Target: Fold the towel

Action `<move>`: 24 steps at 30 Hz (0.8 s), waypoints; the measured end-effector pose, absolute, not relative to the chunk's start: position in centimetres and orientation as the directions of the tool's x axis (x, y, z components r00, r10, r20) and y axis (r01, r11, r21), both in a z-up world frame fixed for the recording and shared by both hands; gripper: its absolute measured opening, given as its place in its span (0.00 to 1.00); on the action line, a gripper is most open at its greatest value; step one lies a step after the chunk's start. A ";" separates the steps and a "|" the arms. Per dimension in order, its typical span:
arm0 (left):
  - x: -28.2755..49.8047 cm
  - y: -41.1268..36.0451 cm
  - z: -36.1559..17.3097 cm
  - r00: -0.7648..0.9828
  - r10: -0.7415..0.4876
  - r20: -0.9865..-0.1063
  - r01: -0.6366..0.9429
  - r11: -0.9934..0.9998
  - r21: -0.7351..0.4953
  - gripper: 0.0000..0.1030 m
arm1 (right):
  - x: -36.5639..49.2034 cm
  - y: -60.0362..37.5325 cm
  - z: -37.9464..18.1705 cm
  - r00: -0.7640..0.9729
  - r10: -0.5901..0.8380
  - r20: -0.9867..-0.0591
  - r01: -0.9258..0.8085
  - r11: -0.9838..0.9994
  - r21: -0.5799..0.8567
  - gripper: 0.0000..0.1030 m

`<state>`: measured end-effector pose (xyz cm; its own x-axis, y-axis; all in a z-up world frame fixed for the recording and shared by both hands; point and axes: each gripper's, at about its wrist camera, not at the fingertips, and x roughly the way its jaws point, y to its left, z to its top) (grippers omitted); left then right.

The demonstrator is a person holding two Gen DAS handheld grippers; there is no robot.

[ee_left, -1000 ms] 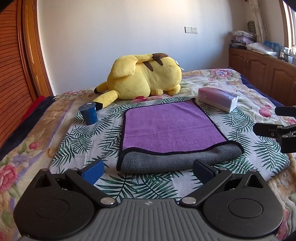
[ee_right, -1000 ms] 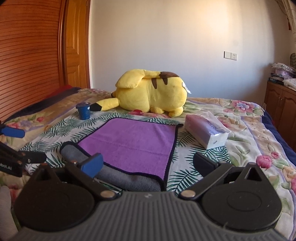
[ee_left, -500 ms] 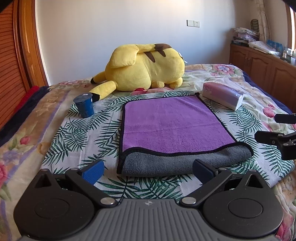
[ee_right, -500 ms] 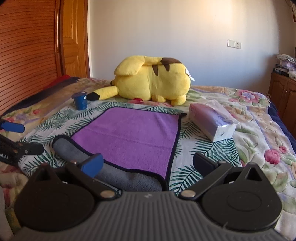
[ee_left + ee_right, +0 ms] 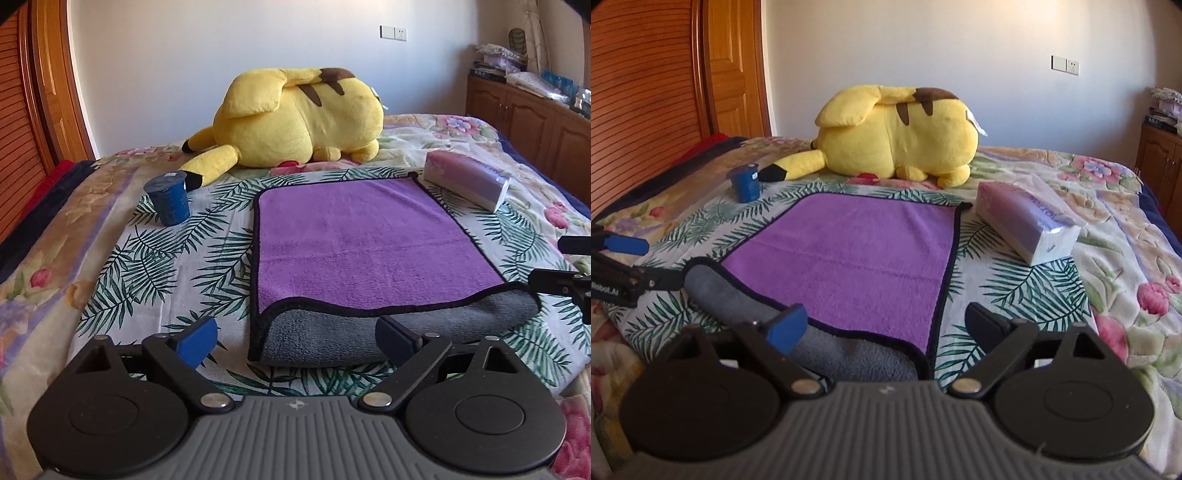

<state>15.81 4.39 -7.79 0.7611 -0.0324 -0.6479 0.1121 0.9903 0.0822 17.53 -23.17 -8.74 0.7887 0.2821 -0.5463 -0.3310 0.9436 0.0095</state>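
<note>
The purple towel [image 5: 362, 236] is laid flat mid-frame on the leaf-print bedspread [image 5: 155, 266], with its near edge already turned over so the grey underside is shown as a thick roll at the bottom. Both the left gripper [image 5: 291, 338] and right gripper [image 5: 884, 323] are spread wide, nothing pinched, each parked just short of a near corner. Probably best if both corners get grabbed at the black trim together and carried evenly, so the blue cup [image 5: 168, 199], upper left, and tissue pack [image 5: 467, 184], upper right, aren't bumped
</note>
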 end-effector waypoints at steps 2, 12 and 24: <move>16.3 4.6 -8.0 0.759 -0.031 -0.650 0.112 0.990 0.084 0.90 | 17.8 -23.1 -9.0 0.783 0.282 -0.554 -0.332 0.943 0.010 0.89; 18.3 5.5 -9.2 0.749 -0.025 -0.662 0.113 0.990 0.090 0.85 | 18.4 -23.0 -9.9 0.745 0.309 -0.592 -0.359 0.933 0.035 0.82; 19.6 6.4 -10.0 0.741 -0.061 -0.669 0.134 0.989 0.058 0.66 | 19.8 -22.7 -11.2 0.717 0.303 -0.628 -0.372 0.928 0.023 0.75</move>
